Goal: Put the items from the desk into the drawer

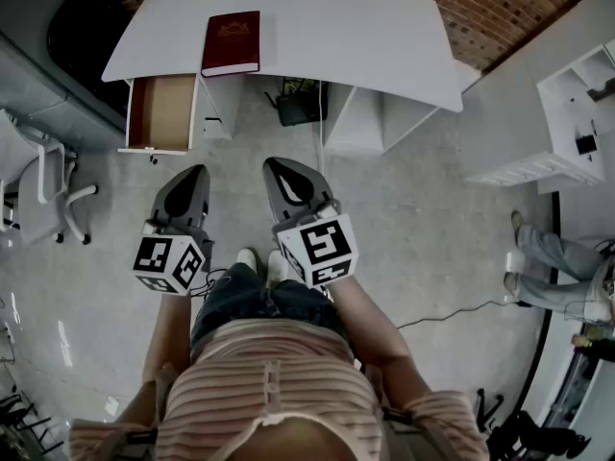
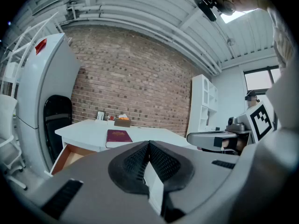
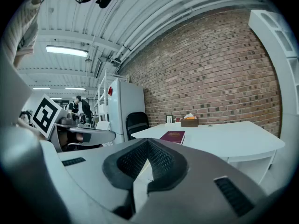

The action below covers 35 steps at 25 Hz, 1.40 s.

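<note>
- A white table [image 1: 384,36] stands against a brick wall, well ahead of the person, who faces it from across open floor.
- A wooden drawer [image 1: 163,113] is pulled out under the table's left end. It looks empty, so the task appears not yet begun.
- A dark red book [image 1: 231,43] lies flat on the table, close to the front edge and just right of the drawer. Being flat, it gives the jaws little to pinch. A clumsy approach could shove it along the table or tip it off the edge onto the floor. It may also be a snug fit for the drawer.
- The left hand-held gripper [image 2: 148,146] and the right hand-held gripper [image 3: 147,143] are held side by side, roughly level. Both have their jaws fully together with nothing between them. They must open before reaching anything.
- A small brown box [image 2: 122,122] sits at the table's back edge with other tiny items, which are easily missed.
</note>
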Available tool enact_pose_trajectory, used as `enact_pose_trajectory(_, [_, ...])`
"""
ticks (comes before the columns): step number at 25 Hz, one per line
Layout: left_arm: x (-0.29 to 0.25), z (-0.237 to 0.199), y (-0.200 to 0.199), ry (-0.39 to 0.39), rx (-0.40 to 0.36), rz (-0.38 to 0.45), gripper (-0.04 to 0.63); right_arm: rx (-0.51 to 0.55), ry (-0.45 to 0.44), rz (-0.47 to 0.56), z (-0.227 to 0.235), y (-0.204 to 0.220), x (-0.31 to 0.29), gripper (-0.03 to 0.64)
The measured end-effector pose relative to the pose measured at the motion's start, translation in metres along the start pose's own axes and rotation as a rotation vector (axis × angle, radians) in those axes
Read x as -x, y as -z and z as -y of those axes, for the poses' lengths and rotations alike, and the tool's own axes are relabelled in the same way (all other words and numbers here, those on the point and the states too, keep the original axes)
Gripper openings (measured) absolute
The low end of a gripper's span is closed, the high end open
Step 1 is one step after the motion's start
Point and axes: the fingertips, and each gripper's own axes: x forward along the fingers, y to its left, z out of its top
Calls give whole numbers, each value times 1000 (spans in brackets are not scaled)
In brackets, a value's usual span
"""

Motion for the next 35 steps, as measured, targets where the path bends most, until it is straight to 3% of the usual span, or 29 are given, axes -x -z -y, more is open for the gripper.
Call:
enact_pose_trajectory(15, [-3, -11, 6, -18, 28, -16, 9, -85, 37, -15, 11, 9, -5, 17])
enact_pose_trajectory(21, [-8, -19, 8, -40, 55, -25, 9, -70, 49, -50, 22, 14, -11, 17])
enact_pose_trajectory(35, [-25, -44, -11, -89, 46, -21, 9, -97, 32, -29, 52, -11, -41, 17])
